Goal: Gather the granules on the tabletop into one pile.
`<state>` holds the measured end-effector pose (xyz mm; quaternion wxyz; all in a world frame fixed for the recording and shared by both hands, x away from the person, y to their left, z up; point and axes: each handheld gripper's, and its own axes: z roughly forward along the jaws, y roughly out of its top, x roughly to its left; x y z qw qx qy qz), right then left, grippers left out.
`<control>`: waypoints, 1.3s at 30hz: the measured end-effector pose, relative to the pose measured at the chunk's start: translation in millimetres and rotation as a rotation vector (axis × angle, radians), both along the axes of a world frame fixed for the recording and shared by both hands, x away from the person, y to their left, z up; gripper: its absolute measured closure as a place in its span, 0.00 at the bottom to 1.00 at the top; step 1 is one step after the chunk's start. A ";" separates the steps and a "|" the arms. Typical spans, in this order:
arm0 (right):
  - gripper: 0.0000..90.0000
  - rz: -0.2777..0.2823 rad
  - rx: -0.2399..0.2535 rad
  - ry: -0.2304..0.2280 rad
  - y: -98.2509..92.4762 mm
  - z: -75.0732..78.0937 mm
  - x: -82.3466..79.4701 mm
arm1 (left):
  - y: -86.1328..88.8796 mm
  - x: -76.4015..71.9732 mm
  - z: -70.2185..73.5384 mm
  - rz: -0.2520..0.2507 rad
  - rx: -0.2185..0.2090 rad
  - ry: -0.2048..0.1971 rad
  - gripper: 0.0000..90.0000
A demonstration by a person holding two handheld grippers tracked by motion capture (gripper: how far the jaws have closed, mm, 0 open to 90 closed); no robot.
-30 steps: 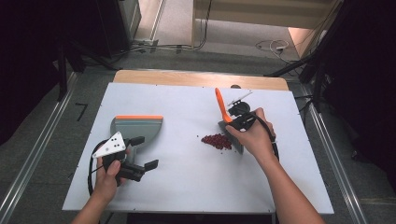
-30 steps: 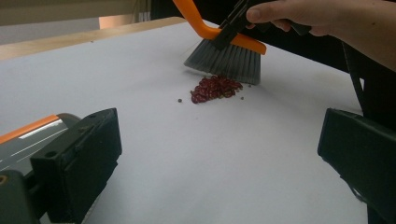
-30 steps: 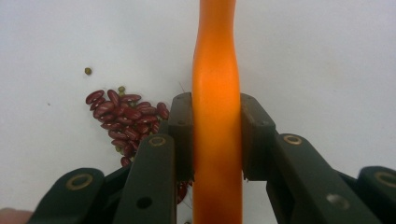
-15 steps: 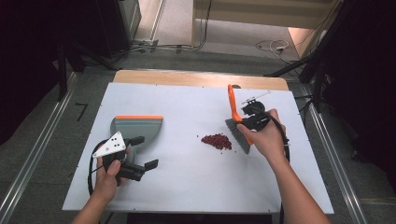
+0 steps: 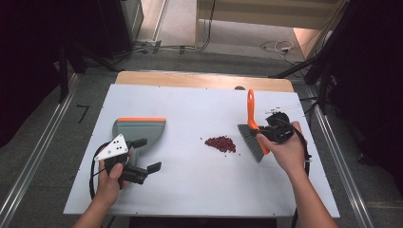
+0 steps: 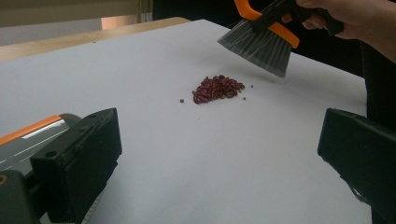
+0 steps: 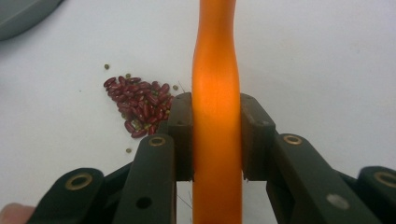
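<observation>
**High view: brush poised beside the beans, dustpan waiting across the table**

High view gives us the layout: the right gripper (image 5: 264, 133) has its jaws clamped tight on the orange handle of the brush (image 5: 252, 124), and the right gripper view confirms it, both pads pressed flat against the handle with no daylight either side. The brush runs lengthwise away from the person, handle tip pointing to the far edge of the table (image 5: 190, 199), grey bristles at the near end, angled down and toward the pile. In the left gripper view those bristles look to be hanging just above the surface, off to the side of the beans (image 5: 220, 144).

The beans sit as a small red heap near the middle of the table, a few strays scattered round it. The dustpan (image 5: 138, 132) lies well apart on the person's left, its orange-edged mouth facing the far side rather than the pile. The left gripper (image 5: 142, 155) rests just beside it, jaws wide open, nothing in them.

Now the risks, as I read them. A fast or high sweep could flick beans across the smooth top and off the edge. With the dustpan so far off and turned away, a long push may fan the heap out instead of delivering it. And a handle gripped this far from the bristles could twist in the pads under pressure.
</observation>
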<state>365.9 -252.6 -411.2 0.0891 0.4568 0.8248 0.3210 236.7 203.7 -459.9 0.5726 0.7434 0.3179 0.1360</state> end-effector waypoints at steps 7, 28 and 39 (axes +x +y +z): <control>0.77 -0.005 0.060 -0.031 -20.6 -6.5 -10.4 | 0.6 0.2 0.1 0.006 0.002 -0.003 0.00; 0.77 0.002 0.209 -0.085 -77.1 -22.6 -38.9 | 9.6 -0.2 2.0 0.044 0.003 -0.046 0.00; 0.77 -0.013 0.234 -0.077 -91.0 -26.9 -37.8 | 14.8 -0.1 1.7 0.072 -0.003 -0.044 0.00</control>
